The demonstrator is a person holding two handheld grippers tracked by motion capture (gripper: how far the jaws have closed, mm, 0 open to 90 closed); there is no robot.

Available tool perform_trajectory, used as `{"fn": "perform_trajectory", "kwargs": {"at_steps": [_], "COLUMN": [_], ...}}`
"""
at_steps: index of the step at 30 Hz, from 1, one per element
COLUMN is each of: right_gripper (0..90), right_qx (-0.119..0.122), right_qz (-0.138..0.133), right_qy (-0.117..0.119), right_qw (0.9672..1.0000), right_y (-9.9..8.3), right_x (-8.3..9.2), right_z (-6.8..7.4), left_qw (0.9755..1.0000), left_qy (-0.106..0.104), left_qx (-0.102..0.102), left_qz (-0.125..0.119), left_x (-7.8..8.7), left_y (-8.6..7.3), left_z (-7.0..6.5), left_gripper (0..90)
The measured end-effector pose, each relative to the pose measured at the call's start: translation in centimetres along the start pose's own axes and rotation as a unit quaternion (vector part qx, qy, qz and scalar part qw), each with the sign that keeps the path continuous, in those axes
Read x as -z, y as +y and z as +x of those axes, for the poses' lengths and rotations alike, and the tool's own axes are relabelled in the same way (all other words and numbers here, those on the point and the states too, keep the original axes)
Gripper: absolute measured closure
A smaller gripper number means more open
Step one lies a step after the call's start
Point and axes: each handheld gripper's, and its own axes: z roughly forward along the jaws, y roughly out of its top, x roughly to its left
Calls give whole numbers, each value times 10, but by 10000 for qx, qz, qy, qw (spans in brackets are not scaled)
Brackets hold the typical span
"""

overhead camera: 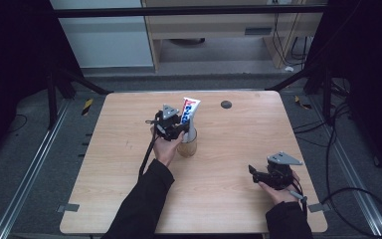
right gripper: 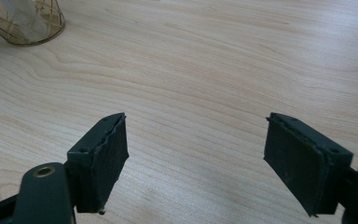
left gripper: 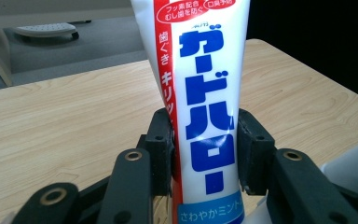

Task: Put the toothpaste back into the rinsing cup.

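Nearest the bottom edge of the high view, the right gripper (overhead camera: 252, 171) sits in the person's right hand over the near right part of the wooden table (overhead camera: 129, 199), well apart from everything else. Its jaws stand wide with nothing between them; in the right gripper view the two black pads (right gripper: 107, 158) frame only bare wood grain, and a gold wire-patterned cup (right gripper: 25, 21) shows far off at the upper left corner.

Farther in, toward the middle of the table, the left gripper (overhead camera: 183, 125) is held by the person's left hand (overhead camera: 166, 148), the dark sleeve (overhead camera: 139, 209) running back to the near edge. It is level with a white toothpaste tube (overhead camera: 189, 112) that stands upright, cap down, in the cup (overhead camera: 187, 147). In the left gripper view the tube (left gripper: 205, 121), printed with blue characters and a red stripe, rises between the two jaws. The left pad seems to lie against the tube's red edge, while a narrow gap shows between the tube and the right pad (left gripper: 251, 149), so the jaws are half spread around it rather than pinching it.

Beyond the tube, near the table's far edge, lies a small dark round spot (overhead camera: 226, 104). Past the table is grey floor and a pale cabinet (overhead camera: 229, 25).
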Motion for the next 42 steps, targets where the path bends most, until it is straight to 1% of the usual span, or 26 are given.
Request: {"fn": "perform_trajectory", "kwargs": {"at_steps": [3, 7, 9, 13, 15, 17, 18, 19, 20, 21, 22, 23, 24, 26, 27, 28, 29, 33, 35, 37, 39, 41, 42], "right_gripper": [214, 214, 214, 214, 214, 214, 214, 214, 213, 213, 213, 213, 213, 212, 212, 212, 211, 208, 205, 203, 202, 199, 198], "right_qx": [4, -1, -2, -1, 8, -13, -18, -14, -10, -19, -28, -23, -23, -36, -24, -22, -32, -45, -61, -67, -60, -84, -79], "right_qz": [-9, -9, -13, -21, -27, -33, -29, -28, -20, -26, -21, -24, -24, -34, -44, -47, -45, -31, -36, -35, -22, -11, -6], "right_qy": [2, 0, 0, 3, -15, -21, -25, -29, -33, -19, -24, -27, -27, -16, -26, -31, -31, -52, -50, -50, -56, -49, -60], "right_qw": [10000, 10000, 10000, 10000, 10000, 10000, 10000, 10000, 10000, 10000, 10000, 10000, 10000, 10000, 10000, 10000, 10000, 10000, 10000, 10000, 10000, 10000, 10000], "right_y": [0, 0, 0, 1, 1, 1, 1, 1, 1, 1, 1, 1, 1, 1, 1, 1, 1, 0, 0, -1, -2, -3, -3], "right_x": [0, 0, 0, 1, 1, 1, 1, 1, 1, 1, 1, 1, 1, 2, 2, 2, 2, 3, 4, 5, 5, 6, 7], "right_z": [0, 0, 0, 1, 1, 1, 1, 0, 1, 1, 2, 2, 2, 2, 2, 1, 1, 0, 0, 0, 0, 0, 0], "left_qw": [10000, 9999, 9997, 9994, 9990, 9985, 9987, 9988, 9987, 9988, 9990, 9988, 9988, 9986, 9982, 9982, 9977, 9972, 9965, 9958, 9959, 9948, 9944], "left_qy": [-7, -22, 21, 56, 72, 67, -17, -29, 53, 21, 6, 37, 37, 14, 21, 21, -15, -57, -46, 26, 42, 139, 179], "left_qx": [-67, -162, -219, -299, -385, -411, -440, -462, -494, -479, -442, -491, -491, -528, -596, -596, -660, -663, -717, -762, -711, -761, -754], "left_qz": [43, 25, 104, 188, 232, 346, 242, 148, 82, 31, 11, 30, 30, 72, 94, 94, 172, 350, 427, 501, 563, 658, 721], "left_x": [1, 6, 9, 15, 18, 21, 24, 28, 32, 36, 39, 42, 42, 52, 57, 57, 65, 85, 96, 107, 120, 131, 136], "left_y": [0, 0, 0, -7, -9, -10, -11, -10, -9, -7, -5, -4, -4, -5, -7, -7, -12, -26, -35, -44, -53, -64, -69], "left_z": [0, -1, -2, 0, 2, 5, 6, 6, 5, 5, 6, 6, 6, 6, 6, 6, 7, 12, 16, 19, 24, 28, 30], "left_gripper": [609, 573, 564, 557, 523, 448, 445, 506, 521, 524, 516, 509, 510, 496, 491, 485, 476, 450, 438, 430, 419, 410, 404]}}
